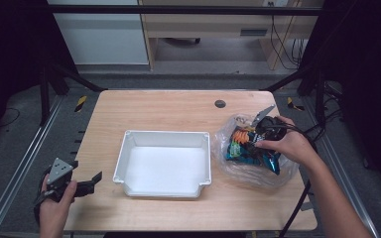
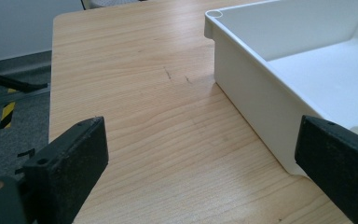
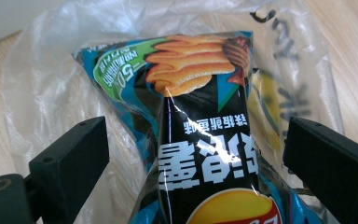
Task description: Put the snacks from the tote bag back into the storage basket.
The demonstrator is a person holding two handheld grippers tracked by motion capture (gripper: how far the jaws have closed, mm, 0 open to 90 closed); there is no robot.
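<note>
The chip bag (image 3: 205, 140) bears white Chinese characters and a green "50" label, legible in the right gripper view. It lies in a clear plastic bag (image 1: 250, 166) at the desk's (image 1: 168, 106) right, between the right claw's (image 3: 196, 154) wide-open jaws, ungripped. The left claw (image 2: 200, 154) gapes empty beside the white tray (image 2: 261, 100)

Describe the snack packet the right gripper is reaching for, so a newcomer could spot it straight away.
On the wooden table, right of the white tray, lies a crumpled clear plastic bag. The chip packet lies in it, between the right gripper's open jaws: glossy black and teal, picturing orange ridged chips.
</note>
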